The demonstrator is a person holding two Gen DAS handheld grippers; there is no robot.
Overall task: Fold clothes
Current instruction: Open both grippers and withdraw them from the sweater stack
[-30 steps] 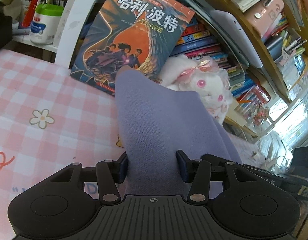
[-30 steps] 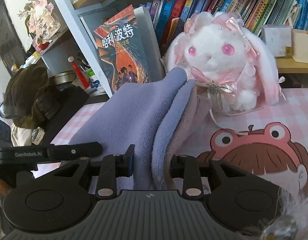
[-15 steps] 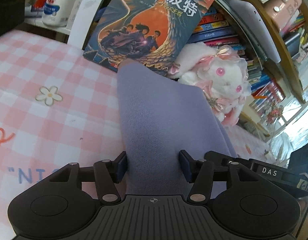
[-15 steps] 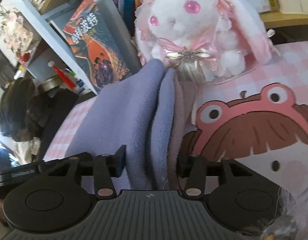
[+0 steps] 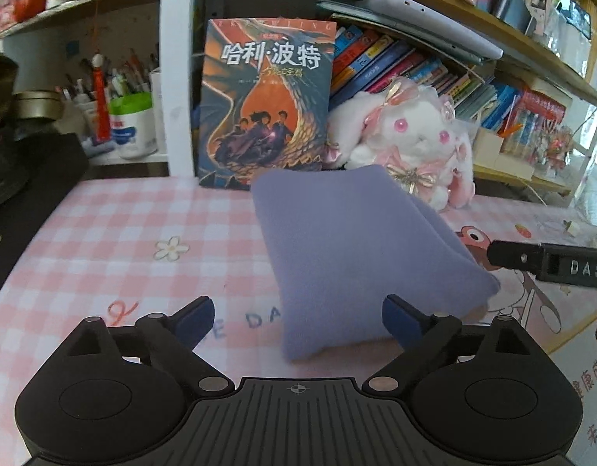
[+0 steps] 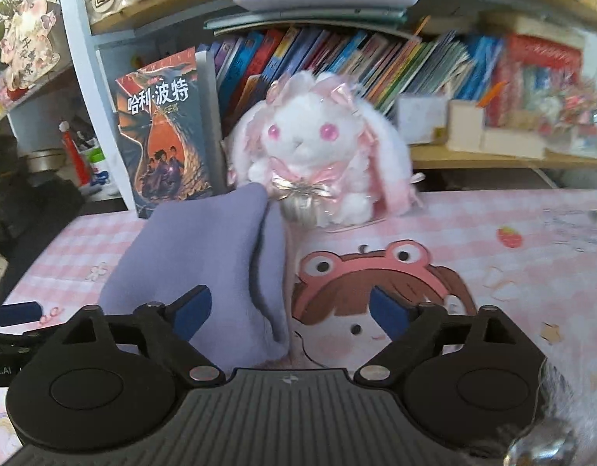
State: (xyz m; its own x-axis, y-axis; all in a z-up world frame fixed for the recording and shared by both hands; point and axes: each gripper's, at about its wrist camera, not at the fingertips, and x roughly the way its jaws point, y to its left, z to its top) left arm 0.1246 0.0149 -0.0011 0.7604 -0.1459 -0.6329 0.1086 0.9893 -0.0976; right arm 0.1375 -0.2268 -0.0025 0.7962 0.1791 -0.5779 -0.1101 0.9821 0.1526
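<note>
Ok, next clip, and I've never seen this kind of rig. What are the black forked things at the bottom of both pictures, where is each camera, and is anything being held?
There is no robot arm here: a person carries a hand-held claw in each hand, and a wide-angle camera on each looks forward along its two fingers. So the black shape low in each picture is that claw's own body. One picture comes from the left claw, the other from the right claw. Both see the same folded purple garment lying on a pink checked table cover. Behind it stand a white plush rabbit, an upright book and crowded shelves. Nothing is held: both claws' jaws are opening, their blue pads clear of the cloth. The right claw's tip also shows at the left view's right edge.
</note>
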